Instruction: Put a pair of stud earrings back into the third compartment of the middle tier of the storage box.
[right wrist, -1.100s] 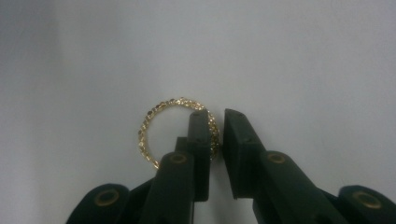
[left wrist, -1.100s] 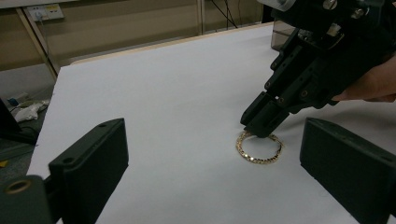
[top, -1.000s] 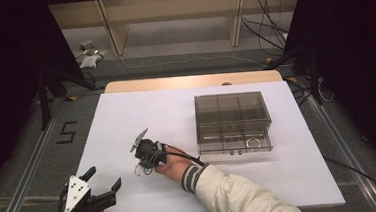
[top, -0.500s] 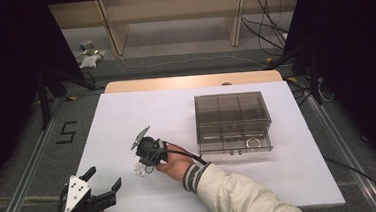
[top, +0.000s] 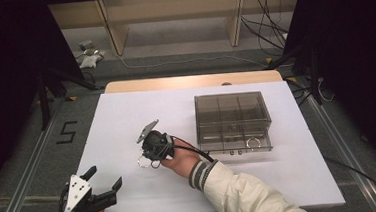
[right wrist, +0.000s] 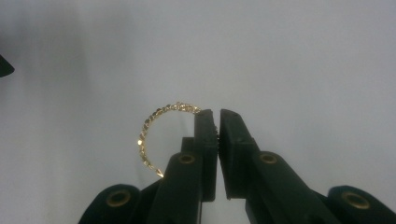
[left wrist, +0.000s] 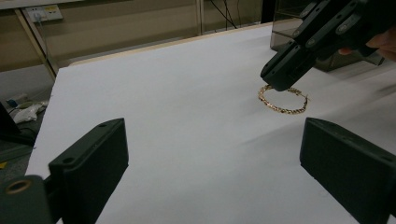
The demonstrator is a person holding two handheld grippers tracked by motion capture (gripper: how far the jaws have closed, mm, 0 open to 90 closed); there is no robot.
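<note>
Your high view looks forward and down from above your side of the white table [top: 126, 115], far enough to take in the whole top, with the floor and shelving beyond in the upper frame. The left gripper [top: 89, 193] sits at lower left there; its own camera rides low, facing across the table past its two black jaws toward the upper right of its frame, where the right gripper [left wrist: 280, 81] and gold bracelet [left wrist: 282, 100] appear — the patch it shares with the high view's centre. Your right gripper view looks almost straight down, very near, onto the same bracelet [right wrist: 156, 128].
</note>
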